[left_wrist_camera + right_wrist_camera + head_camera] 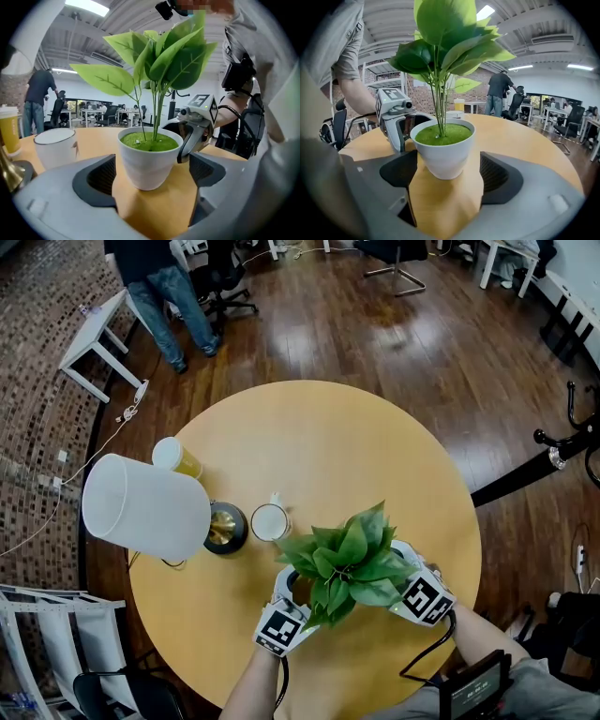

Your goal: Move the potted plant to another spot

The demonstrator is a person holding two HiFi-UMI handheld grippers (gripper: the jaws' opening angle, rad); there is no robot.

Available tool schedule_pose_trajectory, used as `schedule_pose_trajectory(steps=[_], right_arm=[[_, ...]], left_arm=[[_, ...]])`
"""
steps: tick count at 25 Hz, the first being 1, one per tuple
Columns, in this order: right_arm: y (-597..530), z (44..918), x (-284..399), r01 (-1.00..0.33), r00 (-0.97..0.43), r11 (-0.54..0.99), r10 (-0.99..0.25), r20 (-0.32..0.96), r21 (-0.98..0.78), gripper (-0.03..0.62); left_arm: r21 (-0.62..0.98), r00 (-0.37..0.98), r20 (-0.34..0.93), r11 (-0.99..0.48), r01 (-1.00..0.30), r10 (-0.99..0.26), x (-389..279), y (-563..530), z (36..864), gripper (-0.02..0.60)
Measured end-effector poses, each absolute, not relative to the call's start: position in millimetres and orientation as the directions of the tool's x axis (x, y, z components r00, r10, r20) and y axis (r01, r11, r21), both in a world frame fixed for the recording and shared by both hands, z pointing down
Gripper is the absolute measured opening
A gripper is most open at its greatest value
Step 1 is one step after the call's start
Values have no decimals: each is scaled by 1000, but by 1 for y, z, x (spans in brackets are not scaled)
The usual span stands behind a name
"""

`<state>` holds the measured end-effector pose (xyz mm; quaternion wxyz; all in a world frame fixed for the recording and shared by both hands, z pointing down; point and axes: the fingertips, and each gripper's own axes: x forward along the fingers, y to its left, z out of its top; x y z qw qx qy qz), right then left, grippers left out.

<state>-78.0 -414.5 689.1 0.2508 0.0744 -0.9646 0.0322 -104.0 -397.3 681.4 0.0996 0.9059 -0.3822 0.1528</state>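
Observation:
The potted plant [349, 563], broad green leaves in a small white pot, stands on the round wooden table [328, 437] near its front edge. My left gripper [292, 589] flanks it from the left and my right gripper [405, 570] from the right, with their tips hidden under the leaves. In the left gripper view the pot [149, 159] sits upright between the wide-open jaws of the left gripper [153, 172], with a gap on each side. In the right gripper view the pot [443, 150] likewise stands free between the open jaws of the right gripper [446, 171].
A white mug [270, 521], a lamp with a white shade [145, 507] on a brass base [225, 526] and a yellow cup [176, 457] stand left of the plant. A person [169, 287] stands beyond the table by a white side table [94, 334].

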Motion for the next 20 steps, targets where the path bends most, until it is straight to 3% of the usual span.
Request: schedule_pose_trajectory(steps=[6, 20], right_arm=[[-417, 688, -84, -121, -870, 992, -94, 483, -26, 359], [-409, 644, -91, -116, -876, 993, -95, 473, -15, 351]], left_arm=[[41, 702, 370, -744, -667, -608, -104, -410, 679, 485], [44, 707, 349, -743, -668, -615, -109, -403, 639, 471]])
